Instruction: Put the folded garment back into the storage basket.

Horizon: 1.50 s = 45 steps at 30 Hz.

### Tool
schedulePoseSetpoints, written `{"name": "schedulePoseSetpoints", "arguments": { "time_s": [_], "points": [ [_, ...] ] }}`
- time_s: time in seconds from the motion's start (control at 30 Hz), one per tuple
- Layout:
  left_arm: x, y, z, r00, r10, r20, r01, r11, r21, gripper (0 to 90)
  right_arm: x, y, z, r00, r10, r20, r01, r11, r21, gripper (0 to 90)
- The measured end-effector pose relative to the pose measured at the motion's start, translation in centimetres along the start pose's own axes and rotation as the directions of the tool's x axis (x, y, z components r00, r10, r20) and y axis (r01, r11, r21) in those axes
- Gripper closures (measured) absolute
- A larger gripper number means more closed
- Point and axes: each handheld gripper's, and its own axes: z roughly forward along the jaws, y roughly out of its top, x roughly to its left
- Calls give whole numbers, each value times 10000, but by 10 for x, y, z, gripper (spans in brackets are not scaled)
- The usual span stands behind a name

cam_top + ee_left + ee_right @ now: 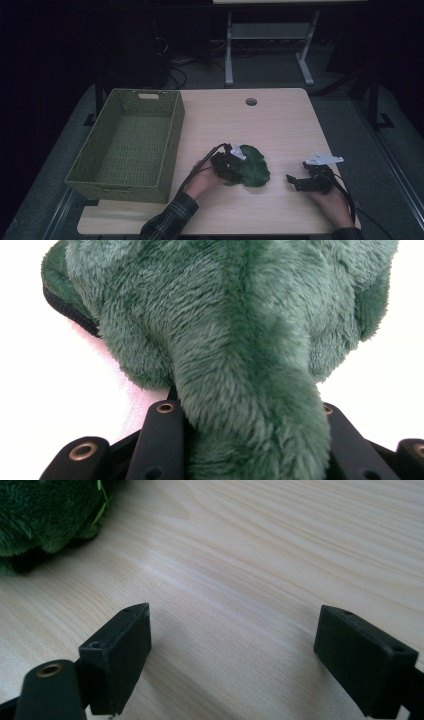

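A green plush toy (251, 169) lies on the wooden table (280, 125), a little right of the middle and near the front. My left gripper (231, 167) reaches into the toy's left side. In the left gripper view a furry limb of the toy (240, 340) fills the gap between the two black jaws, which press on it from both sides. My right gripper (295, 182) rests low over the table to the right of the toy, apart from it. In the right gripper view its jaws (232, 640) stand wide with bare wood between them, and the toy (45, 515) sits at the top left.
A green woven basket (172, 135) with nothing in it stands on the table's left side, close to the left hand. A round cable hole (251, 102) lies near the far edge. Beyond the table stand dark floor, cables and the legs of a white desk (228, 55).
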Motion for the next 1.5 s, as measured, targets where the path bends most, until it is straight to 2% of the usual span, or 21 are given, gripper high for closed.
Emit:
{"name": "schedulePoseSetpoints", "arguments": {
  "time_s": [0.07,0.17,0.2,0.27,0.3,0.57,0.77,1.2,1.23,1.33,1.5],
  "points": [
    [2,0,-1,10000,-21,58,21,10000,-14,659,0,0,0,10000,2,0,-2,10000,1,147],
    [2,0,-4,9993,-323,164,325,9994,-123,655,0,0,0,10000,1,2,-1,10000,1,146],
    [2,0,-5,9996,-247,155,248,9997,-54,655,0,0,0,10000,4,4,-4,10000,1,146],
    [2,1,-9,9993,-363,133,364,9993,-64,655,0,0,0,10000,8,7,-8,10000,4,146],
    [3,2,-12,9994,-311,141,311,9995,-7,655,0,0,0,10000,13,10,-13,10000,3,145],
    [2,8,-36,9976,-653,237,662,9970,-395,651,0,0,0,10000,13,7,-13,10000,1,145],
    [1,13,-55,9971,-708,287,720,9966,-412,648,0,0,0,10000,4,9,-4,10000,0,146],
    [3,17,-94,9974,-726,4,726,9964,-436,648,0,0,0,10000,16,13,-16,10000,-3,146],
    [3,17,-97,9981,-608,-31,607,9973,-416,648,0,0,0,10000,12,12,-12,10000,-1,145],
    [5,16,-106,9982,-585,-141,578,9972,-467,647,0,0,0,10000,16,12,-16,10000,0,146],
    [8,13,-121,9972,-684,-314,668,9965,-508,648,0,0,0,10000,17,14,-17,10000,0,146]
  ]
}}
